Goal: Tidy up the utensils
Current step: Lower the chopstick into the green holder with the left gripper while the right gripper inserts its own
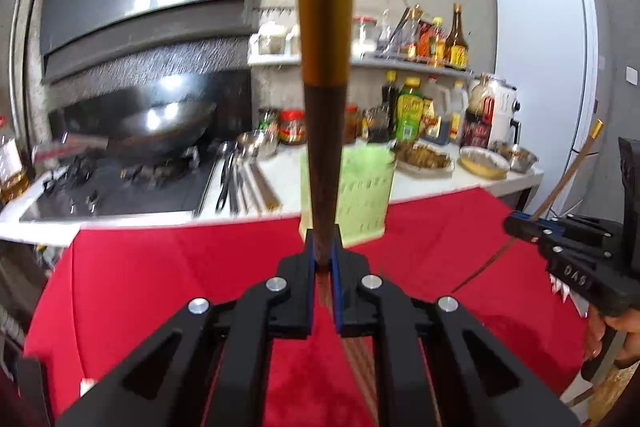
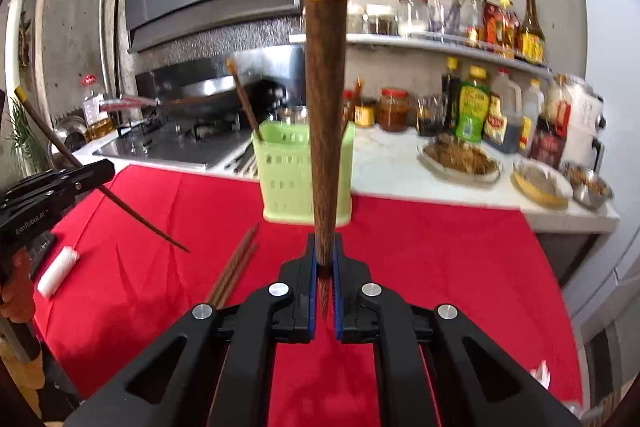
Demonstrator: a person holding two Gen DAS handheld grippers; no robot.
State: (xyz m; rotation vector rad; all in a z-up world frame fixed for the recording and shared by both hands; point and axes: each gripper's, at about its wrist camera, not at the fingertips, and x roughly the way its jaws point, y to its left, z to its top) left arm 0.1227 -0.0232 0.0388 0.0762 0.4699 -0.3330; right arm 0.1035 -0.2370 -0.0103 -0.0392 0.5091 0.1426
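Note:
My left gripper [image 1: 323,247] is shut on a brown chopstick [image 1: 324,131] with a gold cap, which stands upright above the red cloth. My right gripper [image 2: 324,251] is shut on a like gold-capped chopstick [image 2: 325,99], also upright. Each gripper shows in the other's view: the right one [image 1: 516,225] at the right edge, the left one [image 2: 102,173] at the left edge, each with its chopstick slanting. A pale green utensil holder [image 2: 280,175] stands at the cloth's far edge, in front of both grippers, with a chopstick [image 2: 244,103] in it. Loose chopsticks [image 2: 234,267] lie on the cloth.
A red cloth [image 2: 440,267] covers the table. Behind it a white counter [image 2: 392,167] holds food dishes [image 2: 460,157], sauce bottles [image 2: 474,107] and jars. A stove with a wok [image 1: 160,127] is at the left, spoons [image 1: 232,175] beside it. A white roll [image 2: 56,271] lies on the cloth.

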